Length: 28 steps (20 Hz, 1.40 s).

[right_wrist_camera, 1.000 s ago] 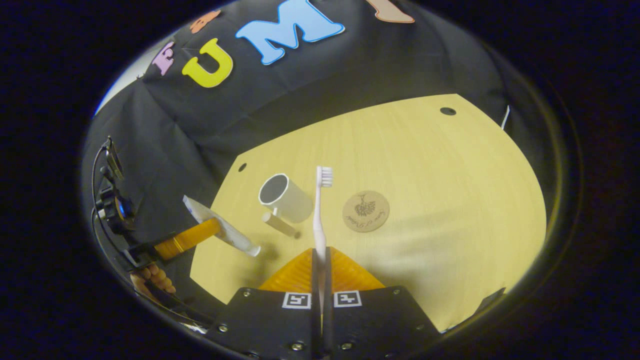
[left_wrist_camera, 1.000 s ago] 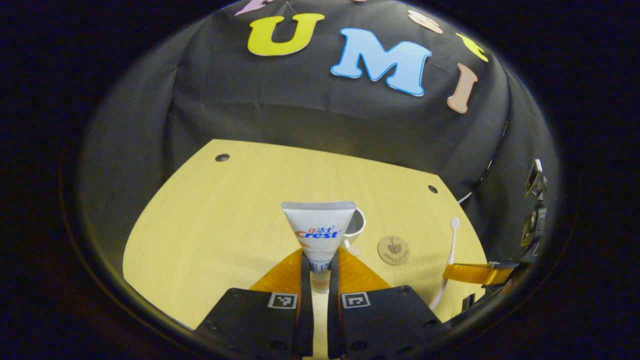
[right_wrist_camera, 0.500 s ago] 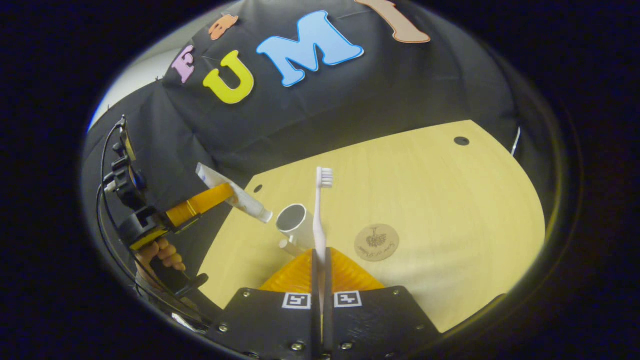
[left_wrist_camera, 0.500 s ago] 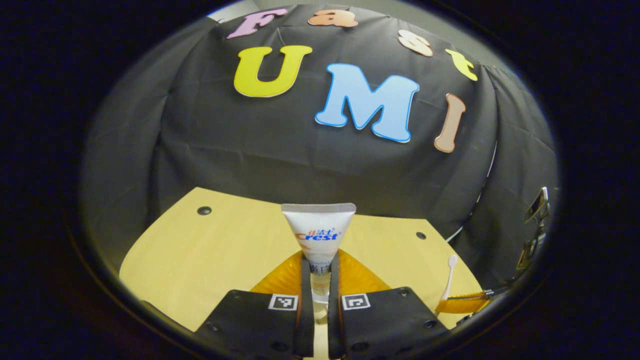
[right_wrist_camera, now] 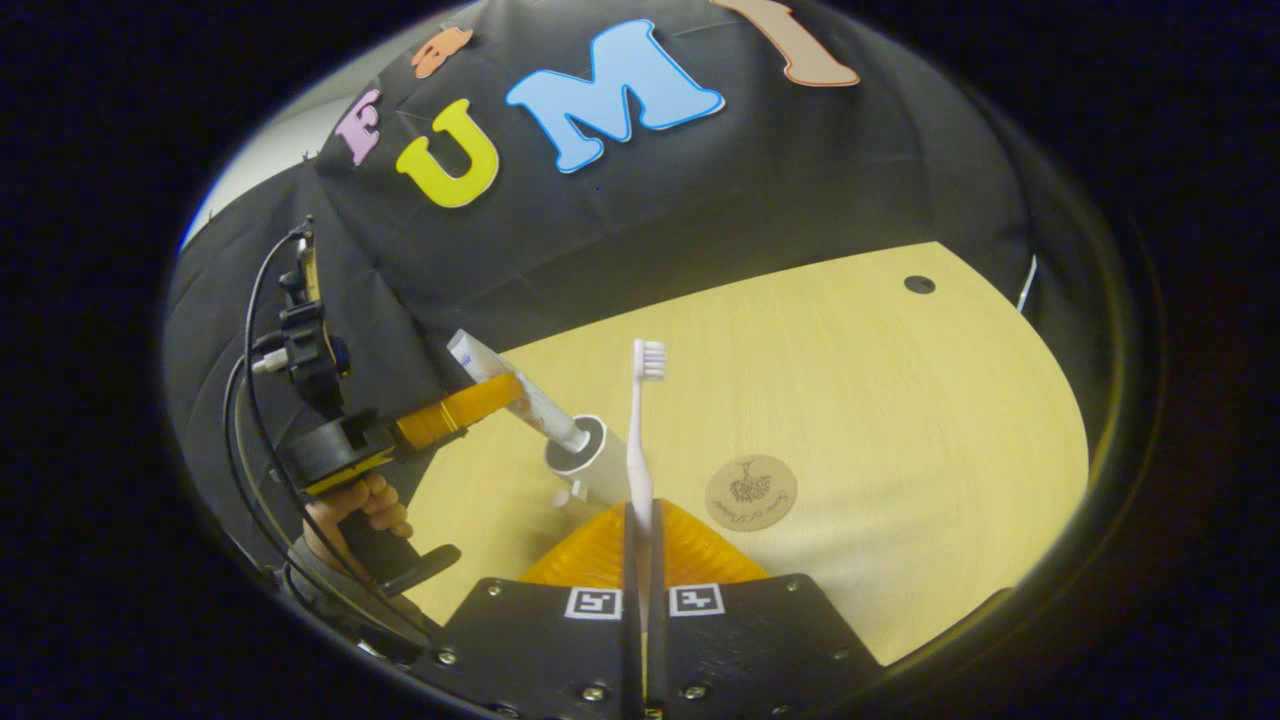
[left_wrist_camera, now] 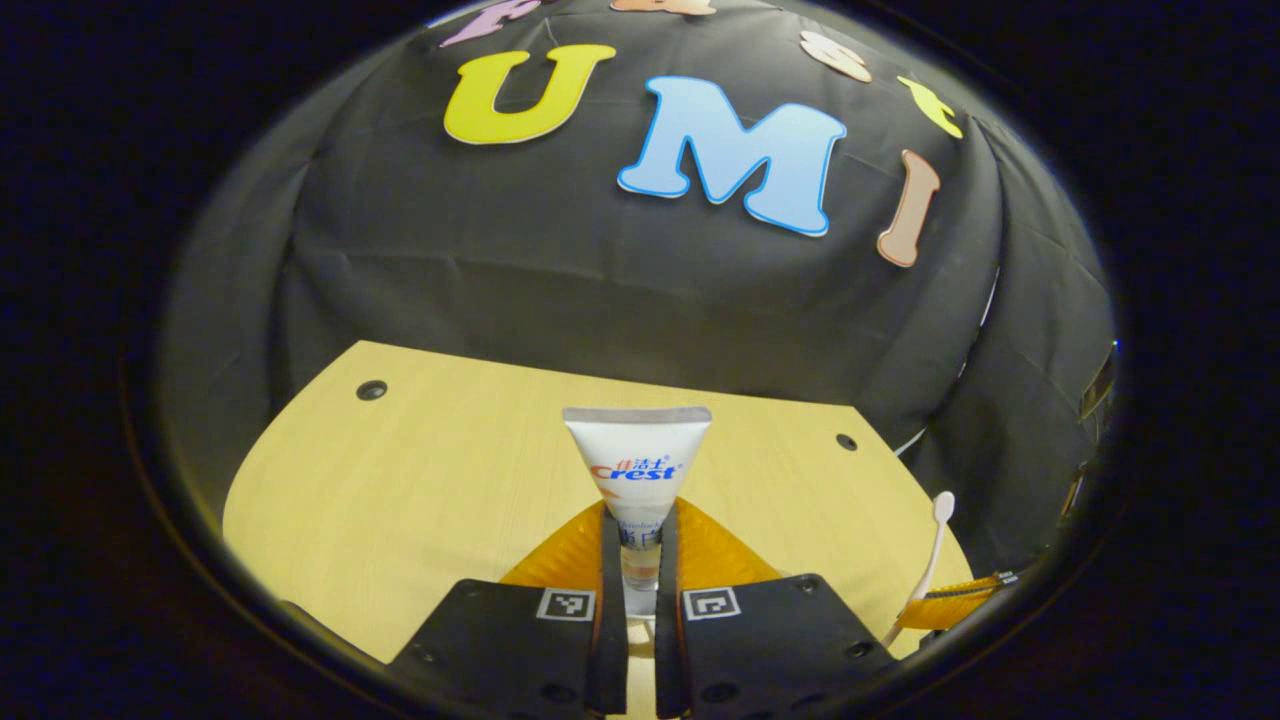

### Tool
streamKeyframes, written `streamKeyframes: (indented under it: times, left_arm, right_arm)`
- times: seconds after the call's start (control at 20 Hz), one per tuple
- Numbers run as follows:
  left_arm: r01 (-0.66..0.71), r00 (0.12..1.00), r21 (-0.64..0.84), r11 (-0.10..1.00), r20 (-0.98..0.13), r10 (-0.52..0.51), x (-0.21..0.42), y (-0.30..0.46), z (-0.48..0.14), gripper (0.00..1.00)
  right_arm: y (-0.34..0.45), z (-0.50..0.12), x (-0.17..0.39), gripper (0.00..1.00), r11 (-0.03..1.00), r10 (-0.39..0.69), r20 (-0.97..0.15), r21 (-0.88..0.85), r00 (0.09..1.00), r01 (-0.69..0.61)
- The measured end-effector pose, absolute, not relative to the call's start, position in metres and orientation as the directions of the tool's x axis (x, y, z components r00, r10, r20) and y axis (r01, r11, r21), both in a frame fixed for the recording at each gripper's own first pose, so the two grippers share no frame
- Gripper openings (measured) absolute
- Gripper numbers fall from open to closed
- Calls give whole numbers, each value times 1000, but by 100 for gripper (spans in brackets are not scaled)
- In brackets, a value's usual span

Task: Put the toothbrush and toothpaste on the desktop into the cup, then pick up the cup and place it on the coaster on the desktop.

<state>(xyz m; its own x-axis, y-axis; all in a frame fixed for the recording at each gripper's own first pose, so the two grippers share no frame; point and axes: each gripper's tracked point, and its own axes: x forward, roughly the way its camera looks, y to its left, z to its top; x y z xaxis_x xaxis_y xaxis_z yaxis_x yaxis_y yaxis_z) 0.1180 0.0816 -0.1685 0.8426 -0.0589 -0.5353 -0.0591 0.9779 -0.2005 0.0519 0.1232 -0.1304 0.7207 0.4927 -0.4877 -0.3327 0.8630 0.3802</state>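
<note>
In the right gripper view, the right gripper [right_wrist_camera: 640,530] is clamped on the upright brush [right_wrist_camera: 638,440]. At ten o'clock beyond it, the left gripper [right_wrist_camera: 470,410] pinches the paste [right_wrist_camera: 520,395], cap at the cup [right_wrist_camera: 590,460] mouth. The coaster [right_wrist_camera: 751,492] lies at two o'clock. Step in hand: paste into cup. Next, probably lower and let go.

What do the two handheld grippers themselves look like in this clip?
Each gripper is a black block body bearing two square black-and-white tags, as on the right gripper and left gripper. In the right gripper view, the left gripper's black handle sits in a hand, black cables looping to a mounted device.
</note>
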Motion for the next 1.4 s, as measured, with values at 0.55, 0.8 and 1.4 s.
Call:
streamKeyframes:
  times: [0.55, 0.8, 1.4]
  left_arm:
    - [-43, 749, -232, 972, -651, -122, 105, 75, -216, 36]
    - [-37, 755, -249, 968, -642, -136, 102, 75, -213, 73]
    - [-28, 764, -328, 944, -616, -192, 63, 90, -196, 80]
  right_arm:
    - [161, -121, 69, 7, 852, 520, -465, 346, 716, -393]
    - [175, -112, 82, 3, 849, 525, -445, 339, 726, -405]
    - [225, -86, 155, 3, 831, 546, -305, 318, 780, -457]
